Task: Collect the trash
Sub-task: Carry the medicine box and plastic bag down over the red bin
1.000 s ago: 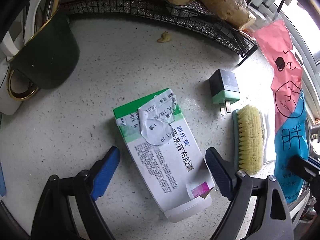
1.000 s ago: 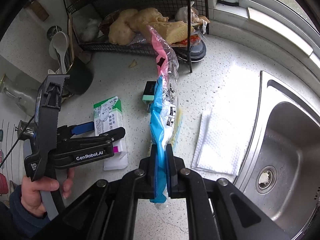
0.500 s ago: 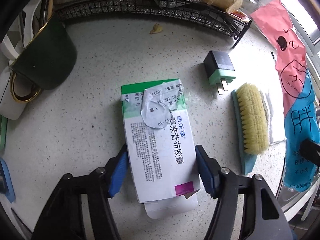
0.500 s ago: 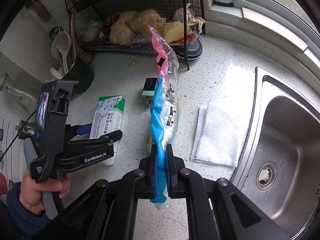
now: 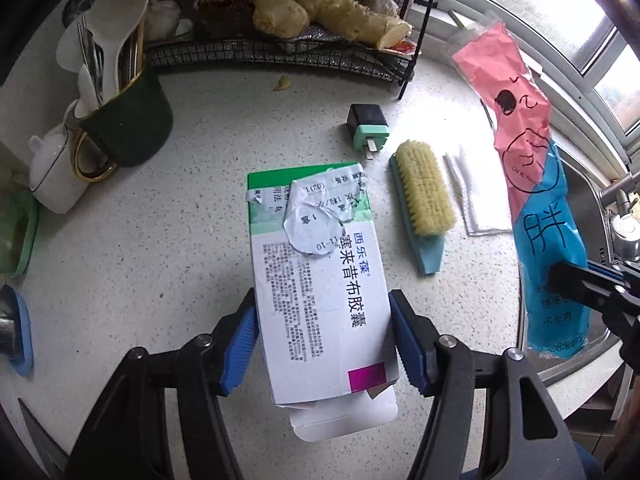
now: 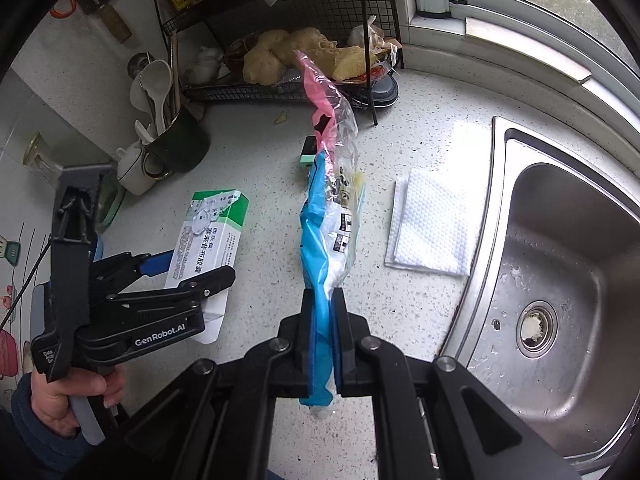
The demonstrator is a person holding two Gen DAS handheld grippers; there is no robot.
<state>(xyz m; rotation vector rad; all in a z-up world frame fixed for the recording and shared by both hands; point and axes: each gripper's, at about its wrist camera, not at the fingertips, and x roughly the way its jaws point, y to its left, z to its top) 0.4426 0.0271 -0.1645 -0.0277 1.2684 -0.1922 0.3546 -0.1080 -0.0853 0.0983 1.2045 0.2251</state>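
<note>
With the left gripper (image 5: 324,344) clamped on the flattened white-and-green cardboard medicine box (image 5: 320,280) and the right gripper (image 6: 323,328) pinching the crumpled pink-and-blue plastic wrapper (image 6: 328,216), pickup looks done. Next: carry both to a bin; none visible near the steel sink (image 6: 560,264).

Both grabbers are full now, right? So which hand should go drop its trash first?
Probably the left. The left gripper holds the stiff medicine box squarely by both sides, easy to let go cleanly. The right gripper pinches the floppy pink and blue plastic bag. No bin shows, so this is only a guess.
</note>
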